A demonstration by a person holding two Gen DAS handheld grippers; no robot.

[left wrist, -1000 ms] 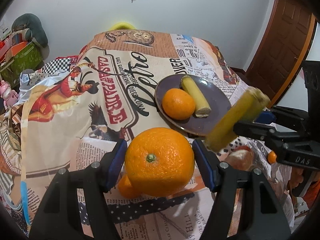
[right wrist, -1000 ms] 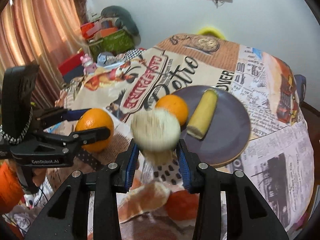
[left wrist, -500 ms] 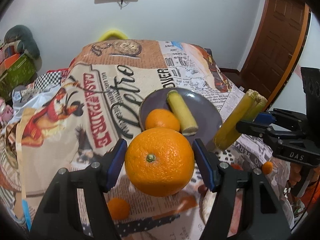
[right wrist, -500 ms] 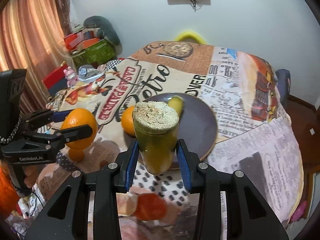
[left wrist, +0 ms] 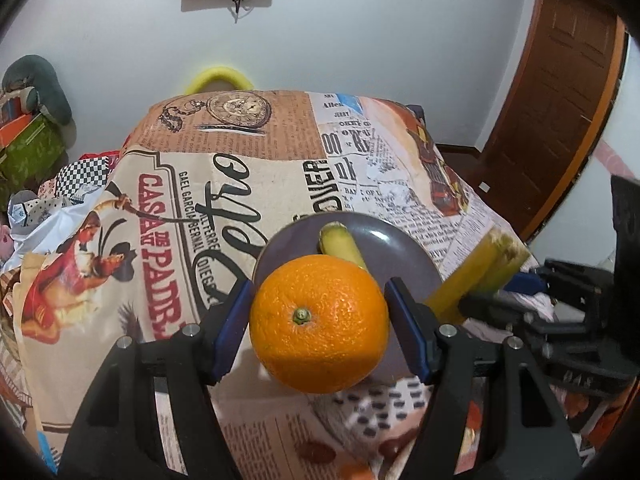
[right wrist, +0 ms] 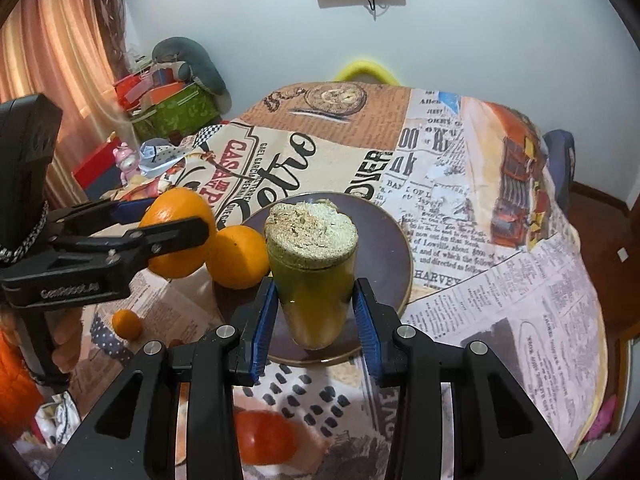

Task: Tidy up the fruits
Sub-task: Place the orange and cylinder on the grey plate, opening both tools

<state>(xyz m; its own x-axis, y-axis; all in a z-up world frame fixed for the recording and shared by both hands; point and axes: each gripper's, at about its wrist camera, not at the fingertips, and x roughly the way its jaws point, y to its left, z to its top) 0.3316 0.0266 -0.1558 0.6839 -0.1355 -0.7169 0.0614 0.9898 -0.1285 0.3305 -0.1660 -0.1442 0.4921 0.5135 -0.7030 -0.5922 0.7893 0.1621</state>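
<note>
Both fruits have been carried closer over the purple plate (right wrist: 394, 248), the firm, roll-prone orange (left wrist: 319, 324) being clamped across its middle by the left gripper (left wrist: 319, 332), the stiff sugarcane piece (right wrist: 311, 280) squeezed mid-length by the right gripper (right wrist: 314, 320)

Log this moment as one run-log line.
left gripper: shut on orange | right gripper: shut on stalk | both above plate | plate holds: orange, stalk
</note>
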